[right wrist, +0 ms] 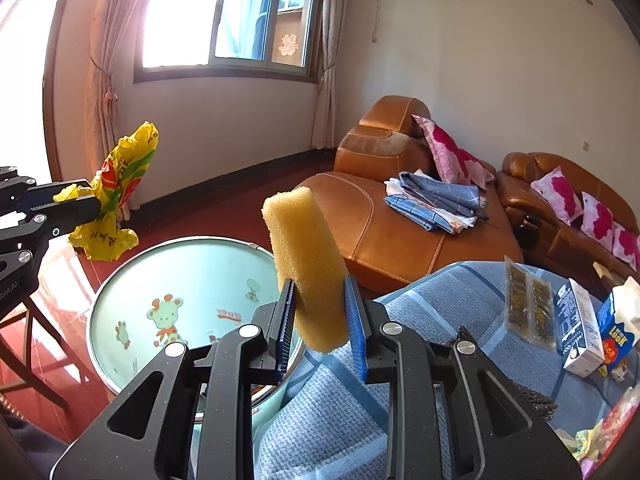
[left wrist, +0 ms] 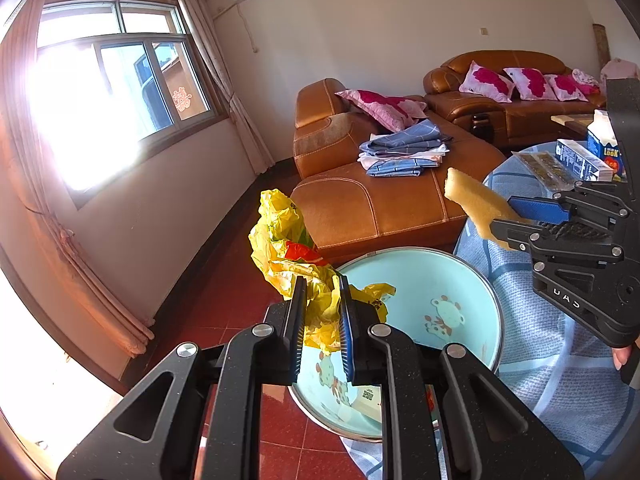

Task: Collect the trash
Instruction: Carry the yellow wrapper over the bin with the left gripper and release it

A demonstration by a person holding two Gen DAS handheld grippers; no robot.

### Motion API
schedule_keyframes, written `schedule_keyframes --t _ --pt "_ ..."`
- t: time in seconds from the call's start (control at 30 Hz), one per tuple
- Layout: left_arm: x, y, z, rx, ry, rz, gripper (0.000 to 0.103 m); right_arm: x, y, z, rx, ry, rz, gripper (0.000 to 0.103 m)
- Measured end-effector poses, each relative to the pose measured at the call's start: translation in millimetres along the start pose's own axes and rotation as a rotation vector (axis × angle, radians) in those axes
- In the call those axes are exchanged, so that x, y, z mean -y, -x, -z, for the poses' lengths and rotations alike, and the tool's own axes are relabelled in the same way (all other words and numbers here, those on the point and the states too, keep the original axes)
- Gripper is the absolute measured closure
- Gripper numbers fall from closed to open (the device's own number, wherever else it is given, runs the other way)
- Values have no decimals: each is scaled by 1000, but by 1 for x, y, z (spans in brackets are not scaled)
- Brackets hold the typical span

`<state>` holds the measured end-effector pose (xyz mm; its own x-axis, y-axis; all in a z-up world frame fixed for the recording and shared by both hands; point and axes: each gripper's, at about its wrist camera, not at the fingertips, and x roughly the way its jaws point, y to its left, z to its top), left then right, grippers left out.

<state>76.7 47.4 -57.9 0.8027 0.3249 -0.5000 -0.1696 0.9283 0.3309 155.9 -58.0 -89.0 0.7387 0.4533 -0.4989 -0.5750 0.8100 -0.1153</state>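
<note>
My left gripper [left wrist: 322,308] is shut on a crumpled yellow plastic bag [left wrist: 288,248] with red and green print, held just above the near rim of a light blue bin [left wrist: 464,276] with cartoon animals inside. In the right wrist view the same yellow plastic bag [right wrist: 120,184] hangs from the left gripper [right wrist: 94,202] at the left, over the light blue bin [right wrist: 192,280]. My right gripper [right wrist: 320,308] is shut on a yellow sponge [right wrist: 304,256] that stands upright between its pads. From the left wrist view the sponge [left wrist: 476,204] sticks out of the right gripper [left wrist: 504,216] to the right of the bin.
A table with a blue checked cloth [right wrist: 440,320] carries a clear packet [right wrist: 528,308], a white carton [right wrist: 576,332] and wrappers [right wrist: 608,432] at the right. A brown leather sofa [right wrist: 380,216] with folded clothes [right wrist: 436,200] and pink pillows stands behind. The floor is red tile [left wrist: 240,308].
</note>
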Motion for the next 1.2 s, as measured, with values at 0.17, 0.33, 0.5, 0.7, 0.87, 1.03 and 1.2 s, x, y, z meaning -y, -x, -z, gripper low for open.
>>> schedule_keyframes --t 0.17,0.33,0.5,0.7,0.87,1.03,1.2 --pt "1 -5 1 -25 -9 -3 88 -2 -3 -1 -11 6 -2 78" --pt "1 -6 1 -31 -14 -9 88 -4 -3 -1 -15 9 -4 78" --pt "0 -7 0 -35 -17 -7 88 -6 -4 0 -21 20 -4 78" --pt "1 -7 1 -38 -20 -5 88 -8 -5 1 -27 32 -6 78" --pt "2 -7 2 -36 -20 9 87 -10 -5 2 -33 43 -13 78" --pt "5 -4 2 -24 -27 39 81 -12 -5 2 -35 54 -17 76" --pt "8 -4 5 -18 -36 47 64 -8 -5 1 -36 44 -24 64"
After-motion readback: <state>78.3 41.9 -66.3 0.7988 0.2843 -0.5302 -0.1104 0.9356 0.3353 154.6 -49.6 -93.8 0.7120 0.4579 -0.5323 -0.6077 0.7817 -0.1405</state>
